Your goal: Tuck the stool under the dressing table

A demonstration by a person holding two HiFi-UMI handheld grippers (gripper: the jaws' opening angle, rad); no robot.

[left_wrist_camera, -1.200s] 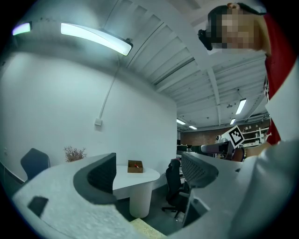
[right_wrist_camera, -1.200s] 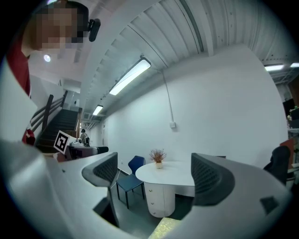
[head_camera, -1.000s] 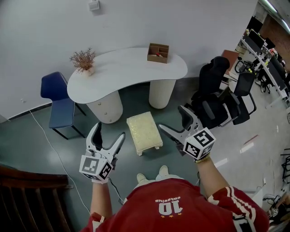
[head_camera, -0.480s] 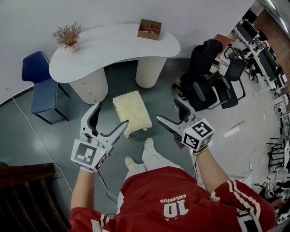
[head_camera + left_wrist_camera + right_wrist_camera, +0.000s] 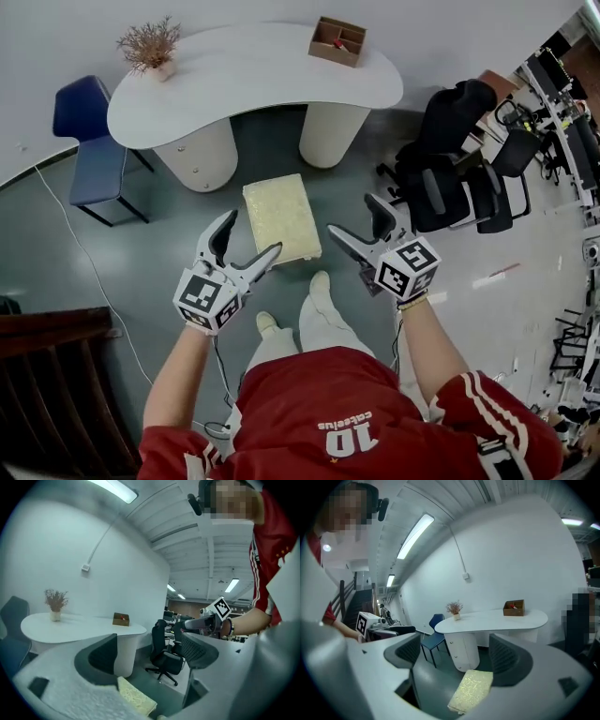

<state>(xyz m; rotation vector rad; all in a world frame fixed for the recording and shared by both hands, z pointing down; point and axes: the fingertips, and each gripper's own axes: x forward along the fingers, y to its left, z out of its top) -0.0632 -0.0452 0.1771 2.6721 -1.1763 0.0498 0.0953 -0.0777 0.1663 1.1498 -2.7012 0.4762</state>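
Cream cushioned stool [image 5: 277, 217]: on the floor, near side of the white dressing table [image 5: 253, 80], not under it. Left gripper [image 5: 251, 234]: left of stool, jaws apart, empty. Right gripper [image 5: 354, 217]: right of stool, jaws apart, just been closing slightly, empty.

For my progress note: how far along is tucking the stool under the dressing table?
Done: nothing; the stool stands before the dressing table, outside it. In hand: left gripper and right gripper flank its near end, open and empty, the right's fingers just closing slightly. Remaining: grasp and push it between the pedestals.
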